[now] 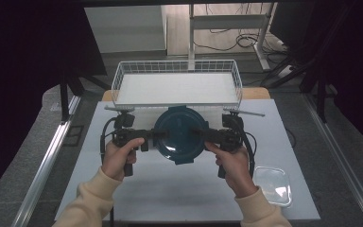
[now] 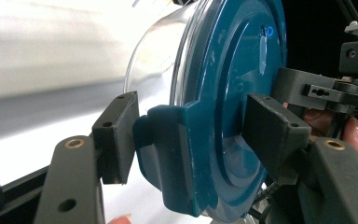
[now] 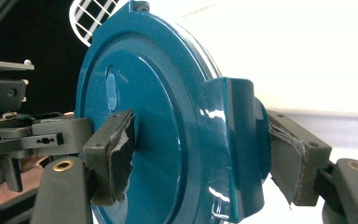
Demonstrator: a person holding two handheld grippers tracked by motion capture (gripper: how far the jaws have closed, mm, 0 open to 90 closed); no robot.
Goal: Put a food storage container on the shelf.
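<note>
My left tongs (image 1: 147, 138) and right tongs (image 1: 207, 137) each clamp a latch tab of the teal lid (image 1: 179, 134) — glass bowl (image 2: 156, 51) under it, between them.

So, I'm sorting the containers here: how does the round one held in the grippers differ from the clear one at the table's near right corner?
The round clear container with the dark teal clip lid is circular, while the clear rectangular plastic container has rounded corners. The round one wears its teal lid; the rectangular one shows no coloured lid. The round one is held between the left gripper and right gripper; the rectangular one lies untouched on the table. Both have see-through bodies.
</note>
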